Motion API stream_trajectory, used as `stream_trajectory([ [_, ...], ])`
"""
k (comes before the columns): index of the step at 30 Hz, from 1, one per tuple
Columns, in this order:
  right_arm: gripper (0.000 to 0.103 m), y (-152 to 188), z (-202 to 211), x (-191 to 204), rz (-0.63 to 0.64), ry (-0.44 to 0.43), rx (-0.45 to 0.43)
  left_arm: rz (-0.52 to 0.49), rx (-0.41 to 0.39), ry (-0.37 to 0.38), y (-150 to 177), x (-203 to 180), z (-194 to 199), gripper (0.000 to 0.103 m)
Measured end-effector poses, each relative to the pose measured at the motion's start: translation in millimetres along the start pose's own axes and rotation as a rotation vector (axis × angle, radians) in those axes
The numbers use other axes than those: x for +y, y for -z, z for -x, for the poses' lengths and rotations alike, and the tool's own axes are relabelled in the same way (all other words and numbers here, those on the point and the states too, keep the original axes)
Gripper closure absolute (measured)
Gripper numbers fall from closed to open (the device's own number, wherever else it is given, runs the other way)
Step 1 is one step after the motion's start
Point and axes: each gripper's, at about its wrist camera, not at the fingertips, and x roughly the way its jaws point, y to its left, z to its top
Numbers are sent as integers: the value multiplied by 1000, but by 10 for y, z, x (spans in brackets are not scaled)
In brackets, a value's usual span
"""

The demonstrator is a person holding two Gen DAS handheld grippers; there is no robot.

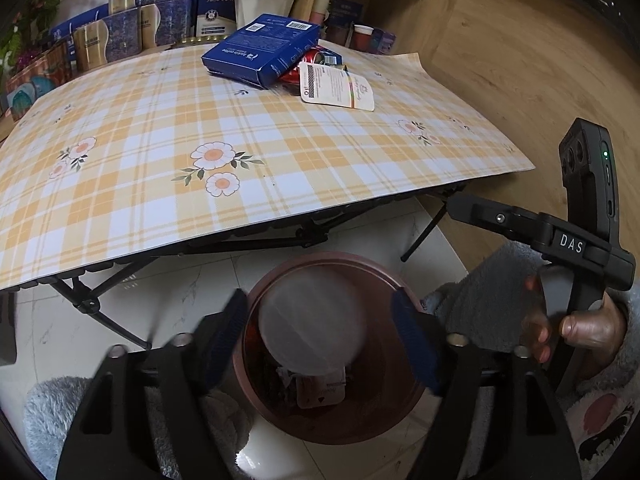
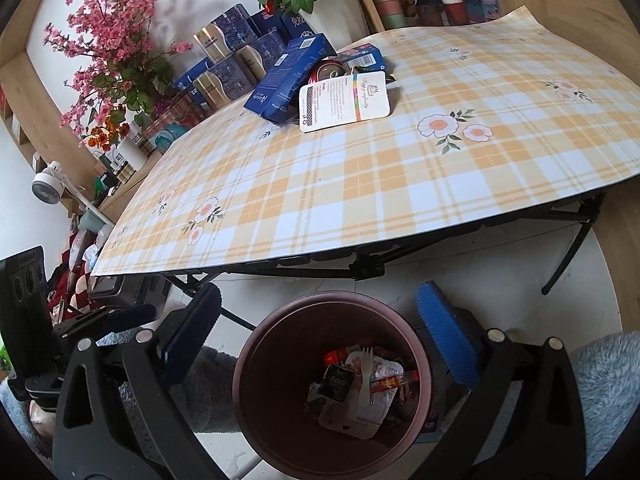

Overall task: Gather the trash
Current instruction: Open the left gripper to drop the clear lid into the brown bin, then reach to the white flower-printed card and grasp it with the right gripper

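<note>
Trash is split between two places: some already lies in the round brown plastic bin (image 1: 332, 364) on the floor, and a small heap remains on the worktop (image 1: 224, 160) with its yellow-and-white checked flowered cloth. In the left wrist view, the left gripper (image 1: 324, 340) hangs over the bin mouth with its jaws apart, a blurred pale round disc-like piece (image 1: 312, 328) between them; whether the pads touch it I cannot tell, though it looks to be dropping free. At the far side of the worktop wait a flat blue cardboard box (image 1: 260, 52), a white printed packet (image 1: 338, 86) and something red beneath them. The cloth's near edge overhangs the black folding frame, so the bin sits partly under that lip. In the right wrist view, the right gripper (image 2: 324, 340) is wide open and empty above the same bin, where a white plastic fork (image 2: 366, 376), wrappers and a white tray lie. The checked cloth between bin and heap is bare, giving open room to reach; boxes and flower pots crowd the far edge.
</note>
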Motion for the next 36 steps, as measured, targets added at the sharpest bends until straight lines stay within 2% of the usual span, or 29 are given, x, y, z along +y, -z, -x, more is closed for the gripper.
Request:
stream_trajectory([
  [4, 6, 5, 2, -1, -6, -1, 1, 15, -15, -28, -10, 19, 19, 15],
  [7, 6, 3, -2, -10, -11, -2, 3, 53, -33, -53, -26, 90, 46, 15],
  [9, 6, 6, 1, -11, -12, -1, 3, 85, -74, -97, -33, 151, 119, 15],
  [14, 6, 4, -3, -17, -12, 0, 5, 180, -163, -144, -53, 342, 294, 11],
  [20, 6, 8, -22, -13, -4, 9, 7, 250, -197, -164, -67, 476, 350, 10],
  [25, 6, -20, -33, 4, 9, 13, 4, 247, -206, -168, -70, 466, 359, 10],
  [29, 6, -143, -10, -5, 18, 31, -3, 244, -214, -166, -73, 456, 366, 10],
  [34, 6, -496, -23, -70, 14, 45, -20, 265, -236, -162, -98, 494, 377, 10],
  [36, 6, -664, -62, -81, 14, 55, -28, 276, -233, -137, -149, 518, 375, 10],
])
